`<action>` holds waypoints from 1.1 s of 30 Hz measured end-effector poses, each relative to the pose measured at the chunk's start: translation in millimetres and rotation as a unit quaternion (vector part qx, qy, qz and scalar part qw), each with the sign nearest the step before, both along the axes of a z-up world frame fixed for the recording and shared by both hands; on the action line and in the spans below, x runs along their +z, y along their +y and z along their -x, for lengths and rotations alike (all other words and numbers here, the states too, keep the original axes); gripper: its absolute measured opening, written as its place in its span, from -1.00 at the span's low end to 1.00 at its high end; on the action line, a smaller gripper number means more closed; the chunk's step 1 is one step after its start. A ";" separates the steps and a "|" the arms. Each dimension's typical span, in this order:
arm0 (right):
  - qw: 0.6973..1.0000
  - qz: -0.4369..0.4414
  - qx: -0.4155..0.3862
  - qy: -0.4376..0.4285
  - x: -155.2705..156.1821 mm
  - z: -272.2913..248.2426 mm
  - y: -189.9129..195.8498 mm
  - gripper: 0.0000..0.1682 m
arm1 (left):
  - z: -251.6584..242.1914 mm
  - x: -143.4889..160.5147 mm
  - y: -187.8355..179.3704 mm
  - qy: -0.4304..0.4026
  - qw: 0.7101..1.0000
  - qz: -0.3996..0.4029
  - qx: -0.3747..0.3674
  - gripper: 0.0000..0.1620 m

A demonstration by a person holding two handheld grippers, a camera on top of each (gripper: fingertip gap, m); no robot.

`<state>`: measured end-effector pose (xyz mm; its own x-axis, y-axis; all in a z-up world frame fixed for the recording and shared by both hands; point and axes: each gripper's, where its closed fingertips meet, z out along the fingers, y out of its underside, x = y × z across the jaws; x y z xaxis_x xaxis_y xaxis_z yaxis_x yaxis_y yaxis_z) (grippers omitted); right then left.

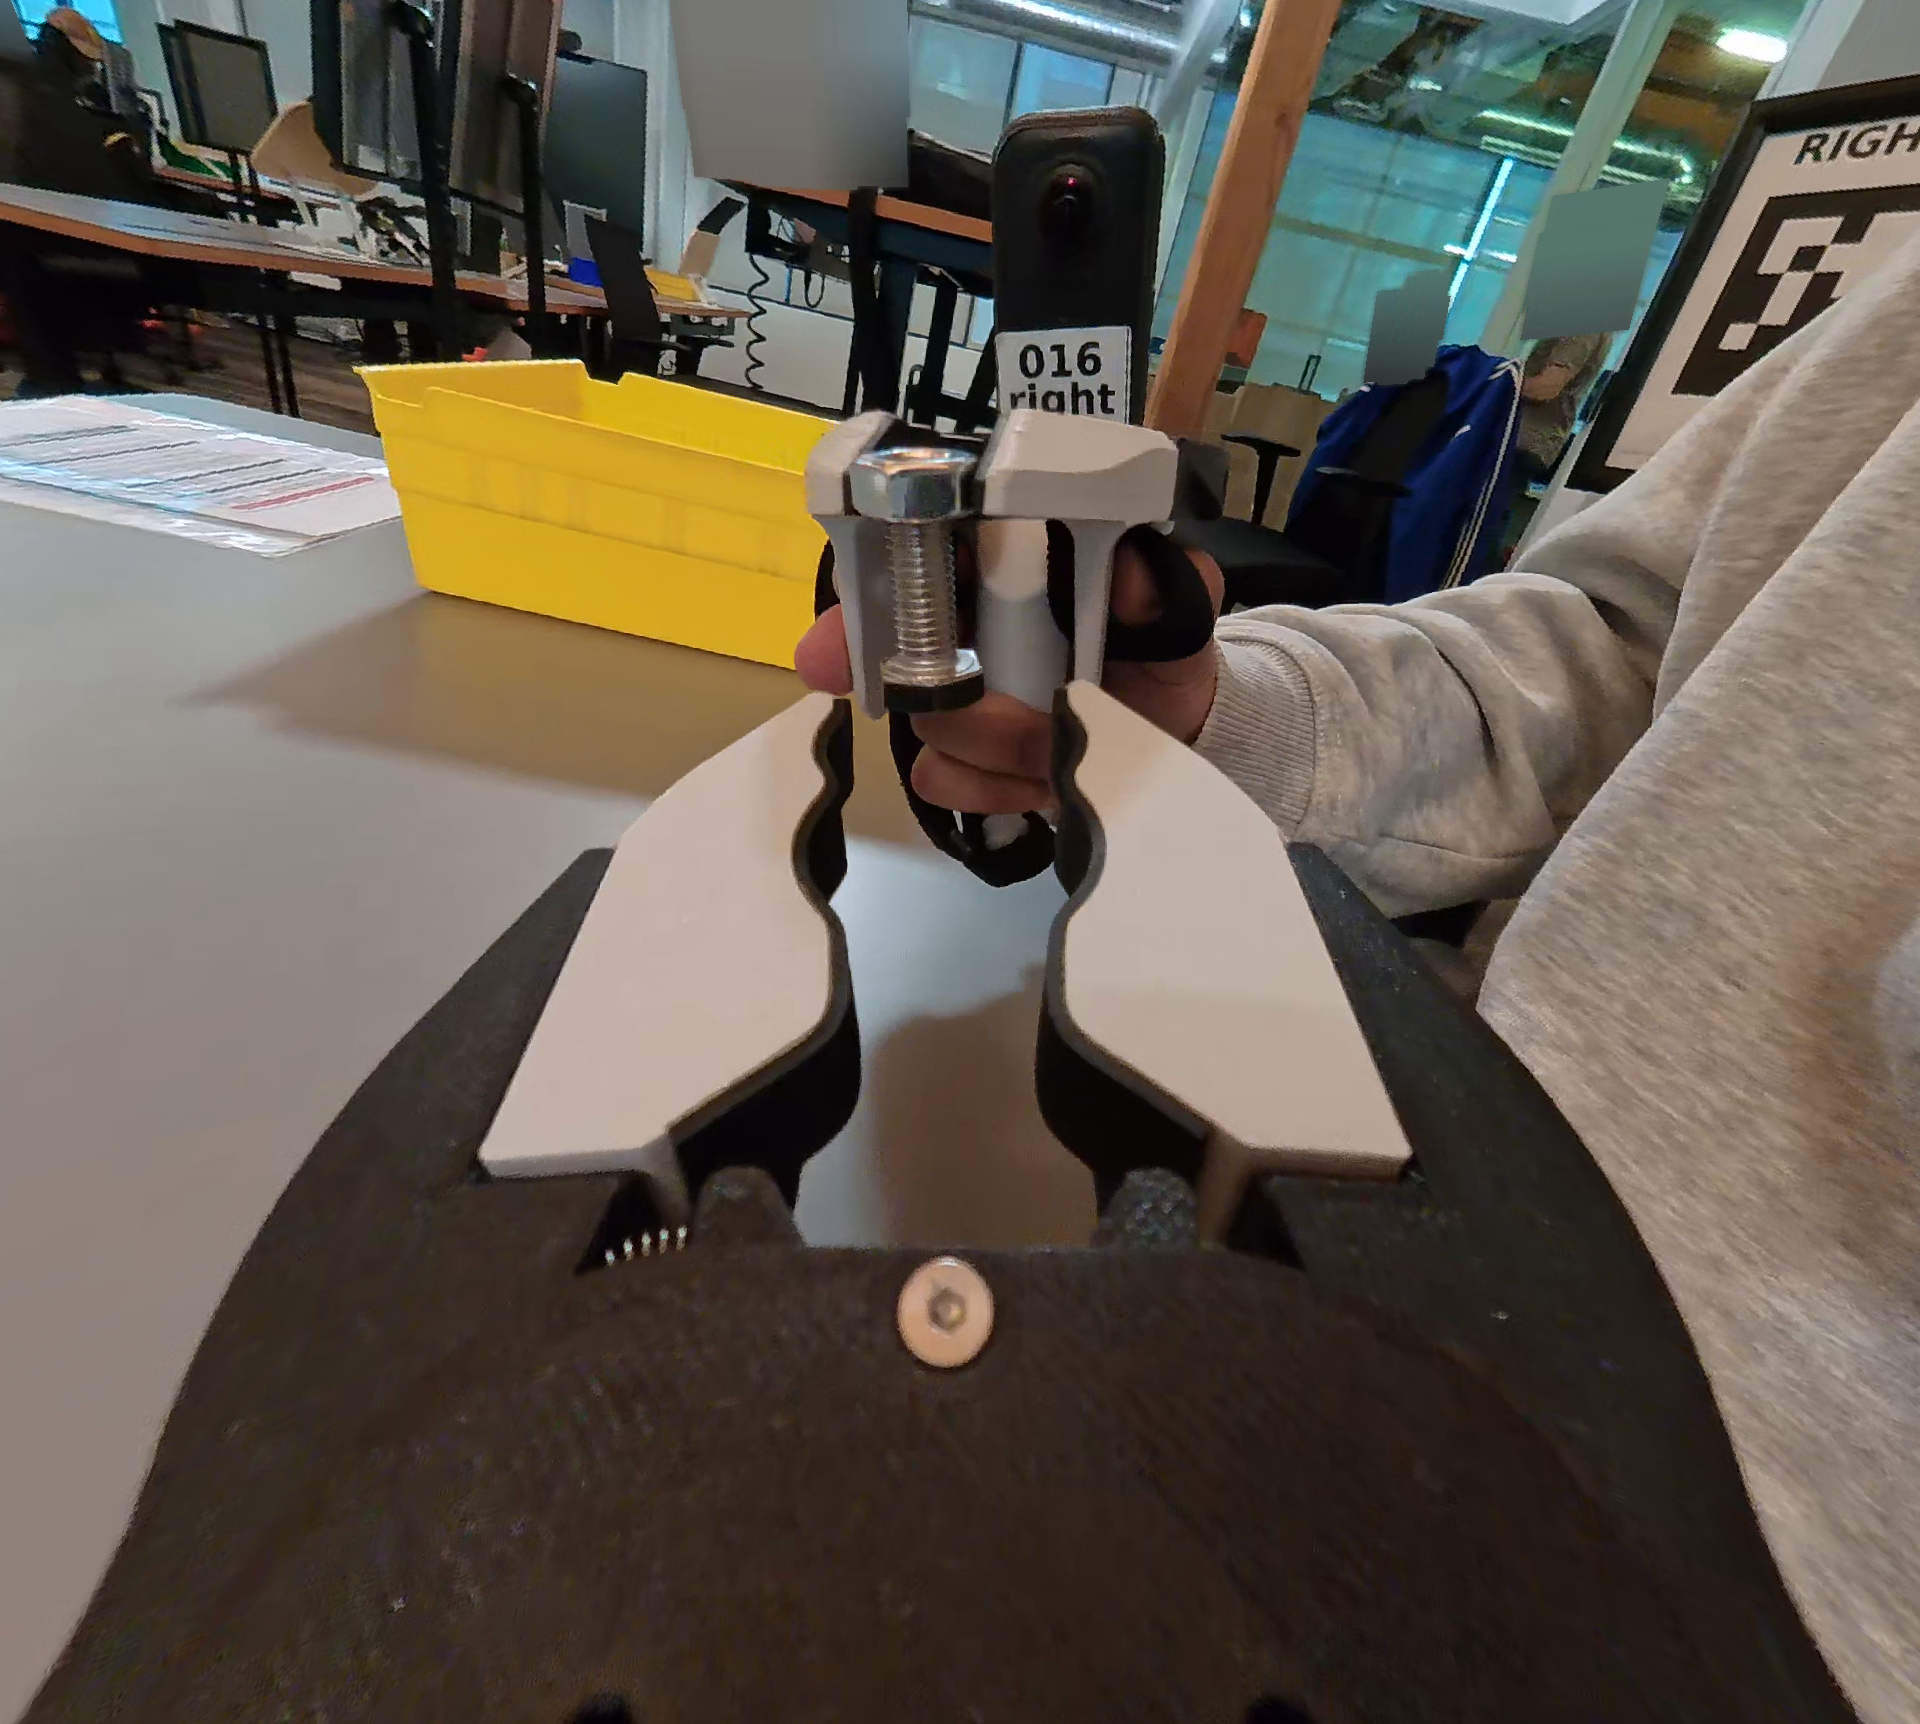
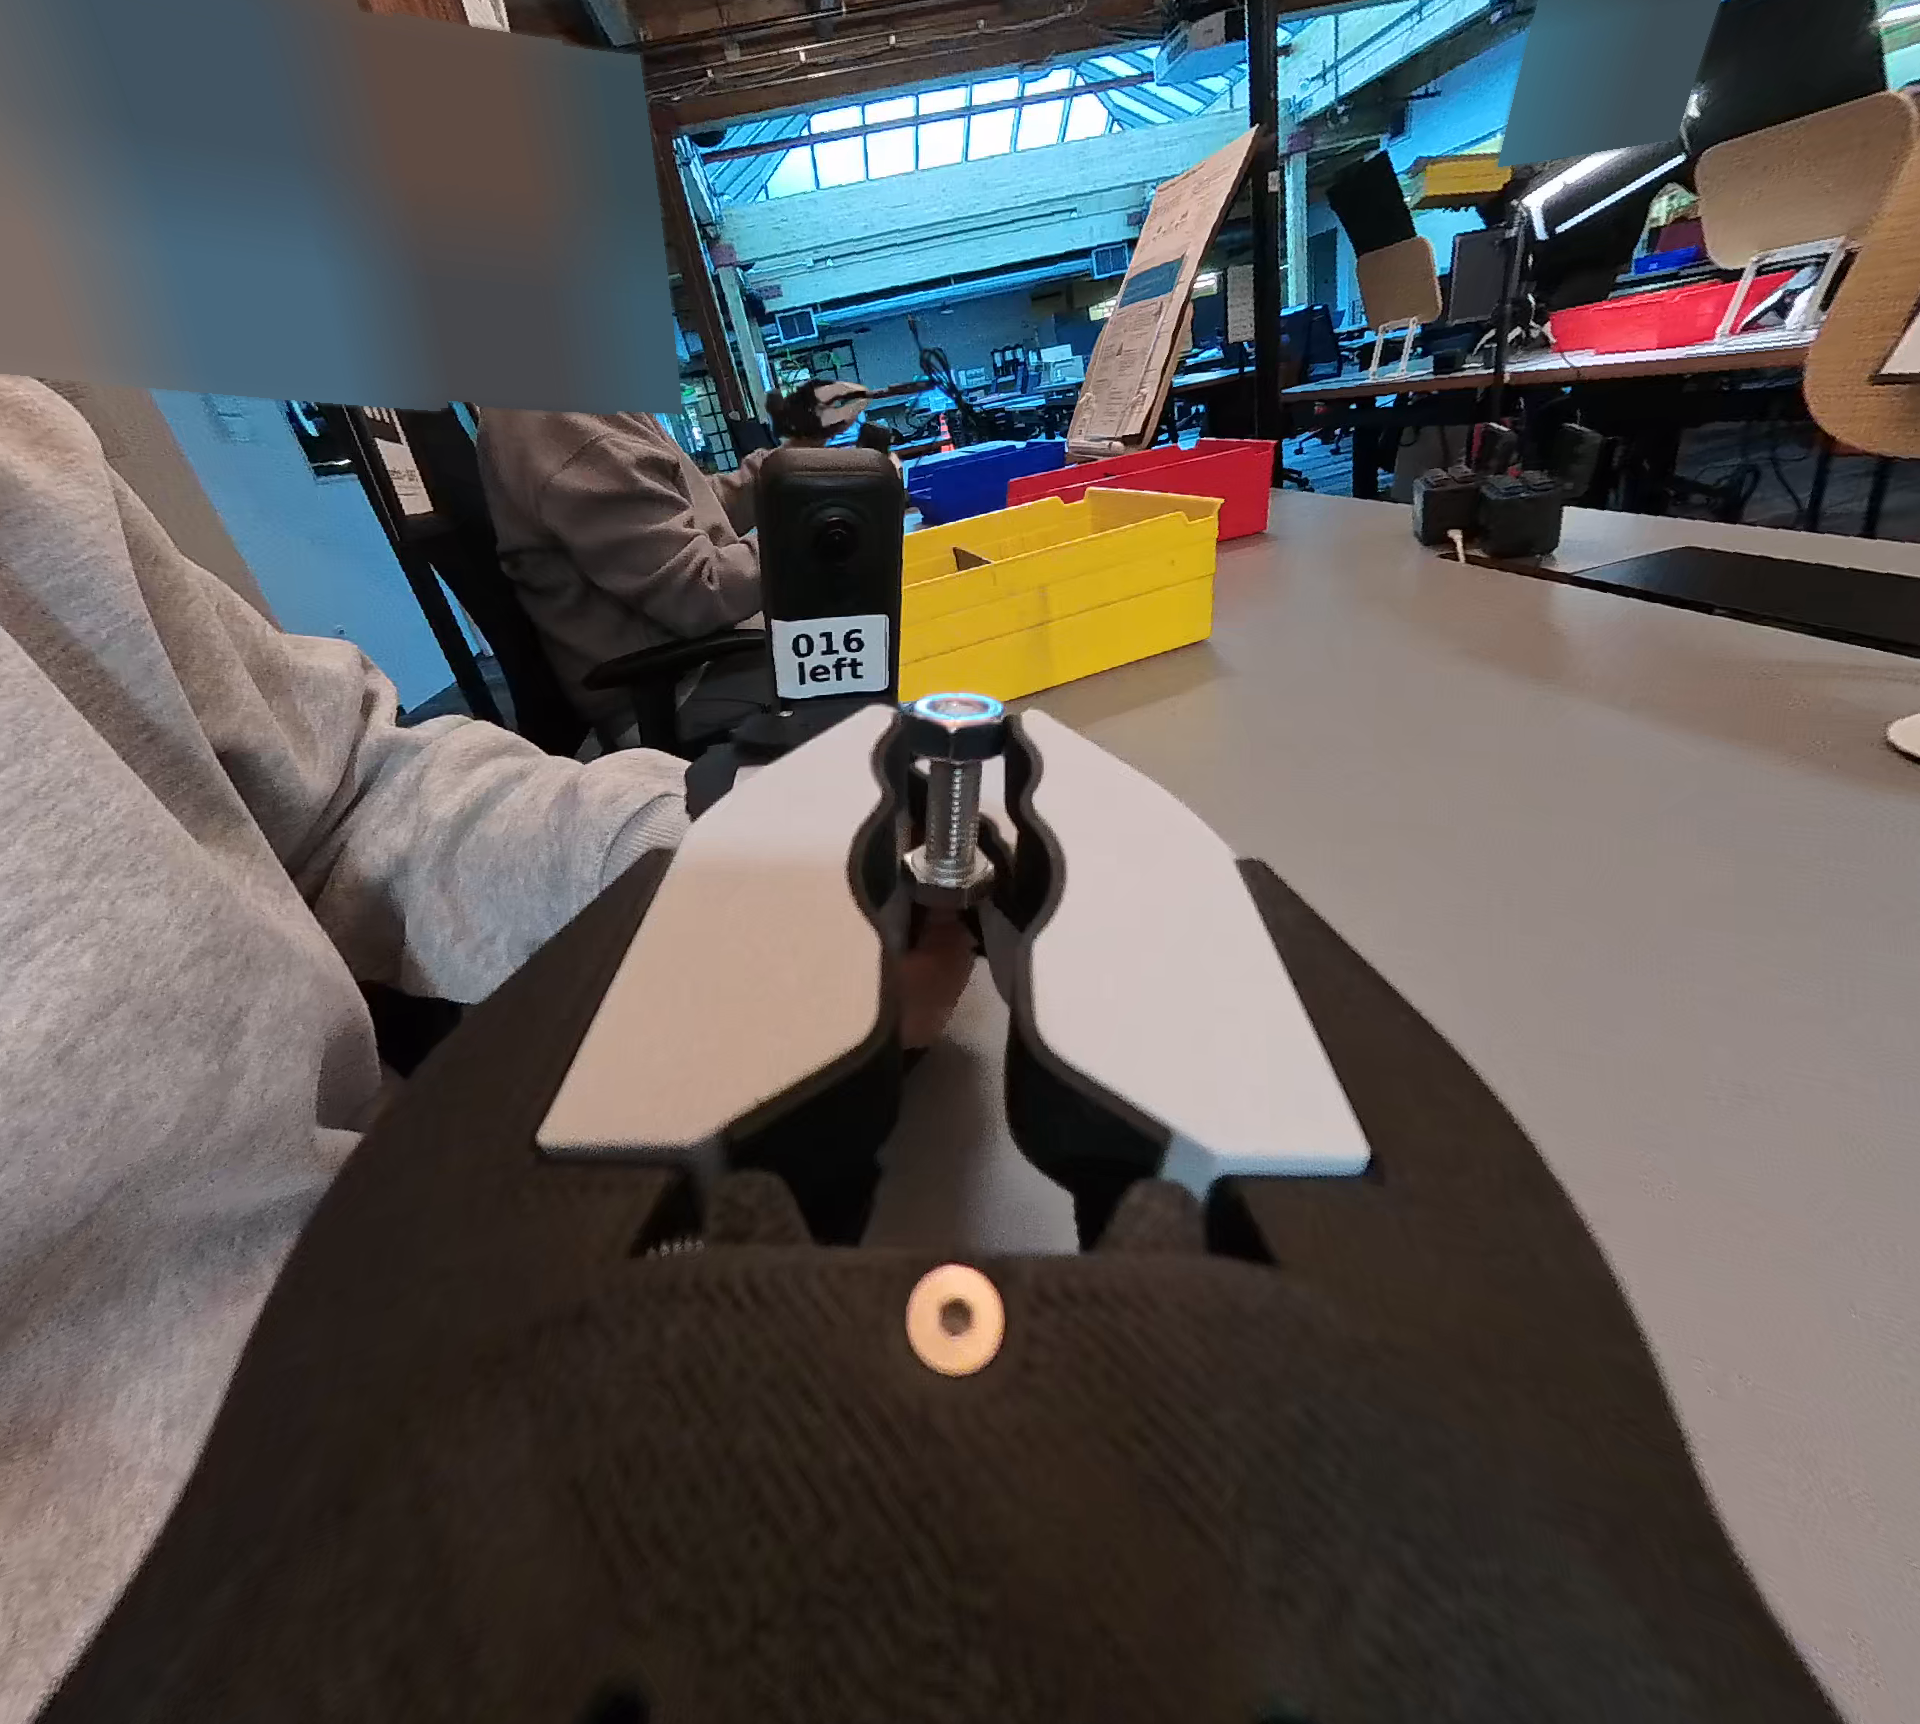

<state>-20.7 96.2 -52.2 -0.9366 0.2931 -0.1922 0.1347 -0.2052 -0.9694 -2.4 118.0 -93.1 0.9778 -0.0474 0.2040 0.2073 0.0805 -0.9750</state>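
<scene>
My right gripper [image 2: 951, 744] is shut on a silver hex bolt [image 2: 951, 807], held upright with its head on top and a nut [image 2: 945, 879] threaded near the lower end. In the left wrist view the right gripper [image 1: 982, 490] faces me with the bolt [image 1: 920, 573] and nut [image 1: 930, 672] in it, held by a hand in a grey sleeve [image 1: 1455, 739]. My left gripper [image 1: 951, 729] is open and empty, with its fingertips just below and in front of the nut, not touching it. The left gripper's black camera [image 2: 831, 552] shows beyond the bolt in the right wrist view.
A yellow bin [image 1: 582, 490] stands on the grey table [image 1: 208, 791] behind the grippers; it also shows in the right wrist view [image 2: 1060, 583], with a red bin [image 2: 1153, 479] and a blue bin [image 2: 977, 474] behind it. A printed sheet [image 1: 177, 469] lies far left. A seated person [image 2: 613, 531] is beyond. Tip to tip, the grippers are about 4 cm apart.
</scene>
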 end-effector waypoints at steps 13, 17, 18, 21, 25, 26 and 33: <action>1.000 -0.023 -0.004 0.016 -4.8 -1.9 -5.8 -0.79 | 3.8 3.1 -3.1 0.014 1.000 -0.008 0.015 -0.76; 0.999 -0.027 -0.024 0.029 -4.8 1.5 -4.1 -0.79 | 8.5 3.1 -3.7 0.023 0.999 -0.003 0.031 -0.76; 0.999 -0.029 -0.031 0.033 -5.0 2.8 -3.8 -0.79 | 9.9 2.8 -4.0 0.025 0.999 -0.001 0.036 -0.76; 0.997 -0.033 -0.047 0.046 -5.2 4.9 -4.0 -0.71 | 16.5 2.4 -5.2 0.027 0.998 0.001 0.058 -0.76; 0.995 -0.043 -0.063 0.059 -5.9 6.2 -5.2 -0.63 | 28.0 1.4 -8.4 0.030 0.995 0.006 0.094 -0.77; 0.995 -0.045 -0.063 0.063 -5.6 5.5 -5.3 -0.65 | 31.3 0.9 -9.2 0.028 0.994 0.007 0.103 -0.77; 0.993 -0.036 -0.085 0.074 -0.5 7.5 -1.2 -0.68 | 32.6 0.6 -9.0 0.038 0.993 0.007 0.113 -0.77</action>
<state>-28.2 95.0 -52.7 -0.8884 0.4582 -0.0296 -0.0401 -0.1415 -0.9891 -34.9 109.0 -92.5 0.9758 0.1771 0.1284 0.1114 0.1029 -0.9884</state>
